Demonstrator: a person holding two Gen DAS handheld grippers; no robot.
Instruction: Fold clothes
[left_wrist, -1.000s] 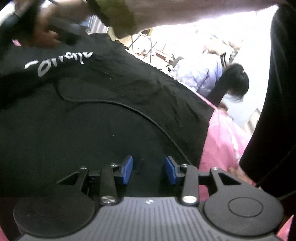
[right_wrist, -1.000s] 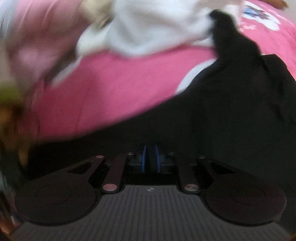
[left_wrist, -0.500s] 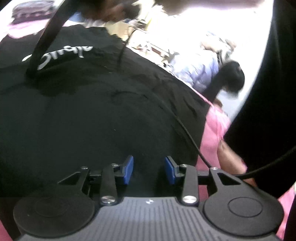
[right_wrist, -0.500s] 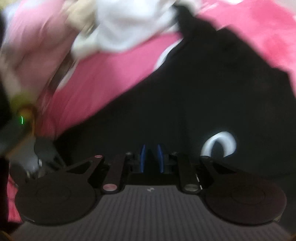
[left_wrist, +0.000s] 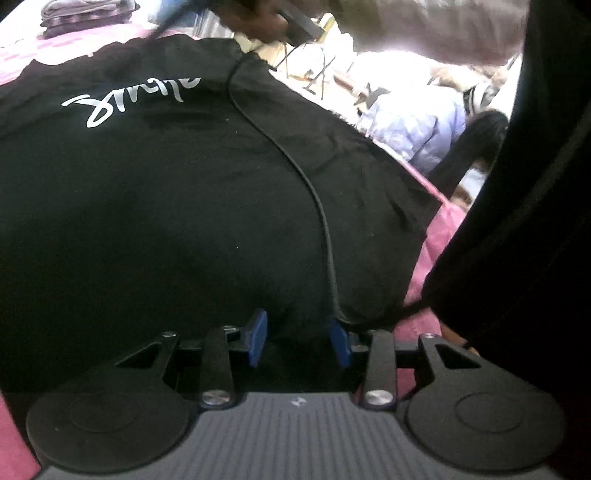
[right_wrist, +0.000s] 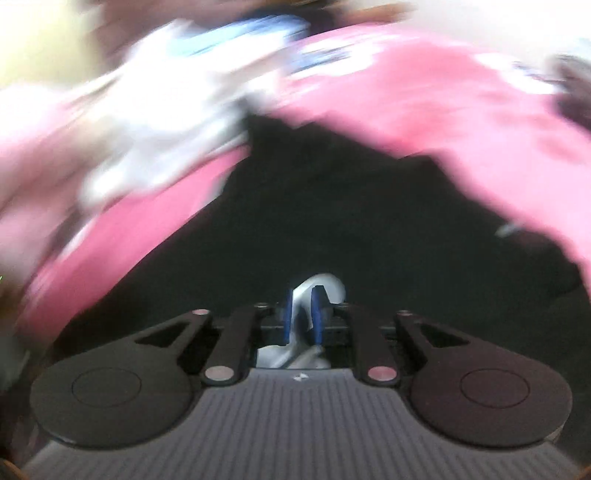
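- Hovering low over the black shirt (left_wrist: 177, 206), my left claw (left_wrist: 298, 341) stands wide, blue pads (left_wrist: 257, 336) apart with only dark cloth showing between them and nothing pinched.
- That shirt fills most of the left wrist view, spread over the pink sheet (left_wrist: 436, 236), which peeks out at the right edge and in the lower left corner.
- White script lettering (left_wrist: 129, 98) sits on the cloth in the upper left of the frame.
- A thin black cable (left_wrist: 314, 192) trails across the shirt from the top centre down to just beside my right-hand pad.
- At the top centre, a hand (left_wrist: 258, 18) grips a dark handle above the shirt's far edge.
- A folded grey pile (left_wrist: 85, 14) lies in the upper left corner, well apart from the shirt.
- A dark sleeve or garment (left_wrist: 524, 221) blocks the right side of the view.
- My right claw (right_wrist: 301, 319) is narrow, its pads nearly together, nipping the shirt (right_wrist: 332, 206) at a white printed patch (right_wrist: 321, 288) that bulges between and behind them.
- The right wrist view is heavily blurred: pink sheet (right_wrist: 424, 96) arcs across the top, and a white heap (right_wrist: 166, 110) sits upper left; I cannot tell what it is.
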